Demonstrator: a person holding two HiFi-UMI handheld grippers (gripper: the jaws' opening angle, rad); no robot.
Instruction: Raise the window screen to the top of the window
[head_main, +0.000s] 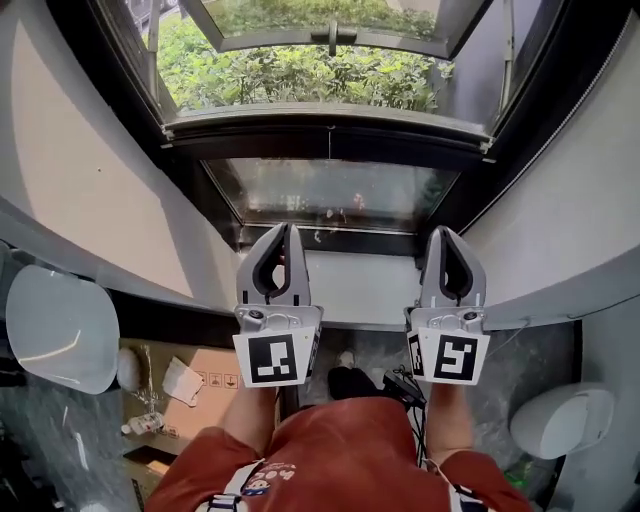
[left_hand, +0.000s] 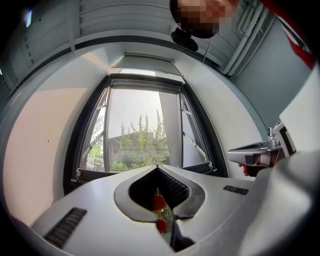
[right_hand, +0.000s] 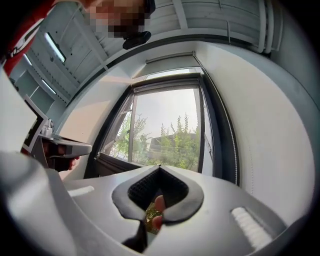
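A tall dark-framed window (head_main: 330, 190) is set in a deep white recess straight ahead, with trees beyond the glass. A dark horizontal rail (head_main: 325, 140) crosses it above the lower pane, and outer sashes stand swung outward. I cannot make out the screen's mesh. In the left gripper view the window (left_hand: 145, 130) fills the middle, under a dark head rail (left_hand: 145, 79). My left gripper (head_main: 288, 230) and right gripper (head_main: 447, 233) are held side by side over the white sill (head_main: 360, 285), short of the glass. Both are shut with nothing between the jaws. Neither touches the window.
White recess walls (head_main: 90, 190) close in on both sides. A white rounded object (head_main: 60, 325) sits low at the left and another (head_main: 560, 420) at the right. Cardboard boxes (head_main: 205, 385) lie on the floor below. The right gripper (left_hand: 255, 155) shows at the left gripper view's right edge.
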